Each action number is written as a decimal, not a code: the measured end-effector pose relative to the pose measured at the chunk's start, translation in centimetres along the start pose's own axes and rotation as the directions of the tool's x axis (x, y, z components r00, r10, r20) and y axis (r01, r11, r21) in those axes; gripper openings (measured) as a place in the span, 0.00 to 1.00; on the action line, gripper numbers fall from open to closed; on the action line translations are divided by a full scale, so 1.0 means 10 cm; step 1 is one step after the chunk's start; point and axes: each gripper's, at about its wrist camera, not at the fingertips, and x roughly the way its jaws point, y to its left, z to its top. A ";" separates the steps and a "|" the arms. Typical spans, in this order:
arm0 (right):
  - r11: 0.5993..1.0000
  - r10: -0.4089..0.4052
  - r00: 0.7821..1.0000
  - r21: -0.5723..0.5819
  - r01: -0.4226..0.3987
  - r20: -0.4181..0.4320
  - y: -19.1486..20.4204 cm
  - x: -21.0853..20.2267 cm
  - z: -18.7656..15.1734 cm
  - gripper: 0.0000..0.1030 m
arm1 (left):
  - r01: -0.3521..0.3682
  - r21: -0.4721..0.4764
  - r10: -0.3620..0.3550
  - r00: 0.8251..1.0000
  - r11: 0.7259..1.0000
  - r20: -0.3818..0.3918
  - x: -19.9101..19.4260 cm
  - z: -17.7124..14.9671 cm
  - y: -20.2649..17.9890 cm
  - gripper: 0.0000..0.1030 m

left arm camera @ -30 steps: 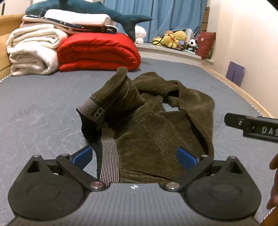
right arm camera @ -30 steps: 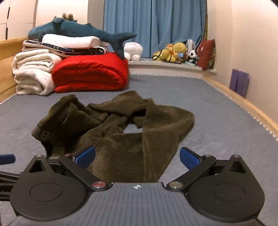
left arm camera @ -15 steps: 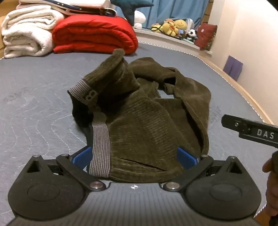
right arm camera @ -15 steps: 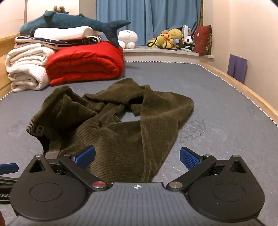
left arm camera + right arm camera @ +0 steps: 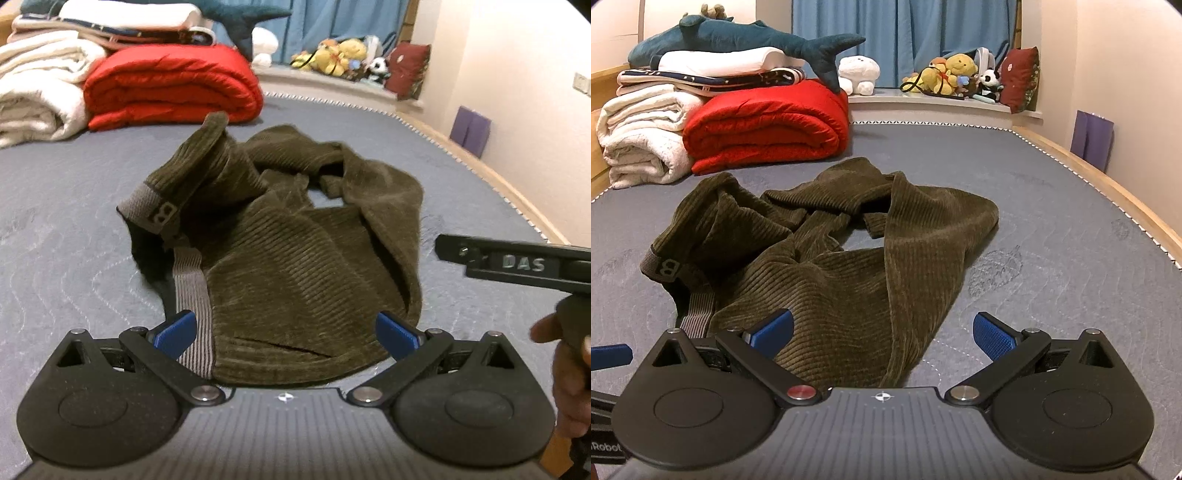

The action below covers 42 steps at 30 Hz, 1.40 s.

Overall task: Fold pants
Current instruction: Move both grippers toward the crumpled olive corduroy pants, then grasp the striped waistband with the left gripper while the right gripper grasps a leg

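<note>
A crumpled pair of olive-green corduroy pants (image 5: 295,258) lies in a loose heap on the grey quilted mattress (image 5: 55,258), roughly in the middle of the bed. Its grey ribbed waistband (image 5: 192,291), printed with a dark letter B, is twisted: 1 stretch rises into a hump on the left side of the heap, and another runs down toward the left gripper (image 5: 284,332). A small gap in the folds shows bare mattress near the far part of the heap.

The left gripper hovers low at the near edge of the pants with its 2 blue-padded fingers (image 5: 175,330) spread wide, holding nothing; the near hem lies between them, and whether the pads touch the cloth cannot be told. The right gripper (image 5: 882,332) is likewise wide apart and empty, its left pad over the corduroy and its right pad over bare mattress. In the left wrist view the black body of that right tool juts in from the right edge, with the person's hand (image 5: 569,369) gripping it (only partly in frame).

At the far left of the bed sit a folded red quilt (image 5: 764,129), a rolled white blanket (image 5: 642,136) and a blue plush shark (image 5: 738,37) on top of stacked bedding. Stuffed toys (image 5: 945,77) line the window ledge before blue curtains (image 5: 905,33)
</note>
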 end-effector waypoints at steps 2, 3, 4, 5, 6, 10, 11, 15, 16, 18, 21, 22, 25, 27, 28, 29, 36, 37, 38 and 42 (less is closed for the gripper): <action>1.000 -0.002 1.000 0.005 0.002 -0.004 -0.01 0.00 0.00 0.99 | 0.027 -0.001 -0.027 1.000 1.000 0.014 -0.04 0.01 0.01 1.00; 1.000 -0.005 1.000 0.009 0.005 -0.009 -0.01 0.01 0.00 0.99 | 0.035 0.003 -0.035 0.999 0.999 0.019 -0.05 0.01 0.00 1.00; 1.000 -0.010 1.000 0.013 0.010 -0.013 -0.02 0.01 0.00 0.99 | 0.042 0.006 -0.042 0.999 0.999 0.021 -0.06 0.01 -0.02 0.99; 1.000 -0.016 1.000 0.018 0.016 -0.016 -0.02 0.02 0.00 0.99 | 0.052 0.008 -0.053 0.998 0.999 0.024 -0.06 0.02 -0.02 0.96; 0.999 -0.022 1.000 0.025 0.022 -0.019 -0.03 0.03 0.00 0.99 | 0.063 0.012 -0.063 0.998 0.998 0.025 -0.07 0.02 -0.03 0.93; 0.998 -0.029 0.999 0.057 0.031 -0.038 -0.09 0.07 -0.01 0.99 | 0.066 0.039 -0.068 0.997 0.997 0.033 -0.08 0.00 -0.09 0.76; 0.998 -0.026 0.999 0.062 0.029 -0.038 -0.09 0.07 -0.01 0.99 | 0.073 0.040 -0.074 0.997 0.997 0.033 -0.08 -0.01 -0.09 0.73; 0.998 -0.015 1.000 0.060 0.016 -0.015 -0.09 0.04 -0.01 0.97 | 0.081 0.040 -0.082 0.996 0.996 0.029 -0.07 -0.02 -0.09 0.65; 0.998 -0.011 1.000 0.055 0.011 -0.007 -0.08 0.03 -0.01 0.97 | 0.085 0.036 -0.086 0.996 0.996 0.027 -0.06 -0.02 -0.09 0.65; 0.999 -0.003 1.000 0.051 0.002 0.010 -0.07 0.00 0.00 0.96 | 0.090 0.031 -0.091 0.995 0.995 0.036 -0.07 -0.02 -0.09 0.64; 0.999 -0.001 1.000 0.041 -0.001 0.028 -0.03 0.00 -0.01 0.93 | 0.095 0.023 -0.096 0.994 0.995 0.049 -0.09 -0.02 -0.08 0.64; 0.999 -0.001 0.999 0.041 -0.001 0.032 -0.02 0.00 0.00 0.92 | 0.092 0.020 -0.093 0.994 0.996 0.052 -0.09 -0.01 -0.08 0.64; 0.998 -0.006 0.999 0.057 0.003 0.050 -0.02 0.00 0.02 0.92 | 0.039 0.057 -0.044 0.995 0.998 0.090 -0.12 0.03 -0.12 0.64; 0.997 -0.005 0.998 0.078 0.000 0.061 -0.04 -0.01 0.06 0.92 | 0.054 0.088 -0.063 0.992 0.995 0.108 -0.18 0.10 -0.11 0.64; 0.996 -0.007 0.997 0.089 0.001 0.071 -0.06 -0.01 0.08 0.92 | 0.072 0.089 -0.080 0.992 0.993 0.095 -0.20 0.15 -0.09 0.64; 0.995 -0.013 0.997 0.096 0.005 0.078 -0.07 -0.01 0.09 0.91 | 0.095 0.091 -0.101 0.993 0.991 0.066 -0.20 0.22 -0.06 0.64; 0.990 0.011 0.997 0.138 -0.022 0.077 -0.08 0.02 0.10 0.83 | 0.115 0.139 -0.115 0.993 0.984 -0.009 0.03 0.48 0.18 0.60; 0.990 0.019 0.997 0.136 -0.029 0.073 -0.08 0.02 0.10 0.82 | 0.108 0.136 -0.111 0.994 0.985 0.015 0.08 0.43 0.24 0.58; 0.990 0.024 0.997 0.134 -0.033 0.071 -0.07 0.02 0.10 0.80 | 0.086 0.131 -0.089 0.996 0.988 0.016 0.17 0.37 0.29 0.52; 0.995 0.023 0.996 0.095 -0.031 0.084 -0.05 0.01 0.08 0.72 | 0.134 -0.008 -0.134 0.981 0.991 -0.139 0.47 0.37 0.50 0.47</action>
